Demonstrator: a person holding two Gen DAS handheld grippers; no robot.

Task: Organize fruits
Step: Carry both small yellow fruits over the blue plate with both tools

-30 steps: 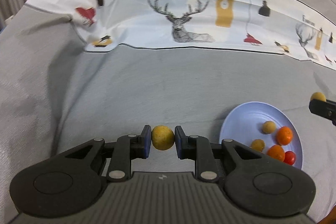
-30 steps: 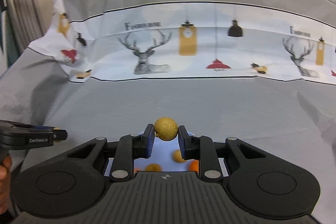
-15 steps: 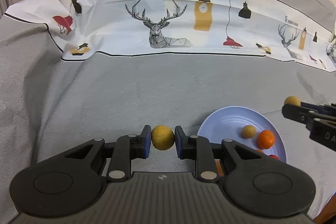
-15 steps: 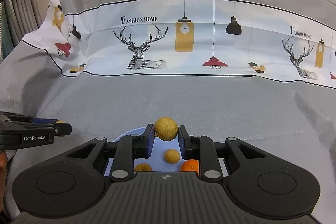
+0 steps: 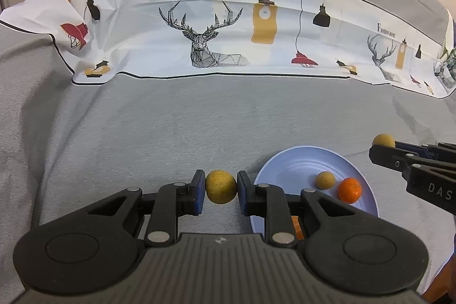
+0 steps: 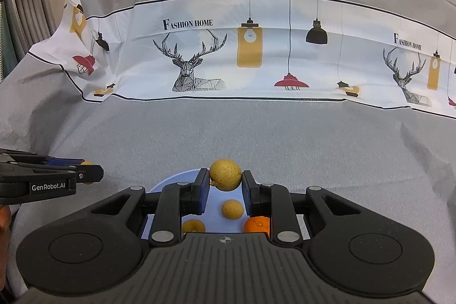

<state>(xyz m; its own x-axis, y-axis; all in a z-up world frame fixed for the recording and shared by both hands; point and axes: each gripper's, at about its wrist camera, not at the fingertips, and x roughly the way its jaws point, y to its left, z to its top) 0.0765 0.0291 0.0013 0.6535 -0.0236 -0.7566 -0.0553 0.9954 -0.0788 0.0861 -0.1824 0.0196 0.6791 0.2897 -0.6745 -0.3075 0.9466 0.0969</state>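
The left gripper (image 5: 221, 190) points forward, jaws pinched on a yellow fruit (image 5: 221, 186). Off to its right, slightly ahead, the right gripper (image 6: 225, 182) is level and likewise clamps a second yellow fruit (image 6: 225, 174).

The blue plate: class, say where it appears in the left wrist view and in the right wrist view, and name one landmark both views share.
Left wrist view: the blue plate lies at lower right, partly behind the left hand-held gripper.
Right wrist view: the blue plate sits at bottom centre, mostly hidden beneath the right hand-held gripper.
Shared landmark: the FASHION HOME deer print on the cloth behind.
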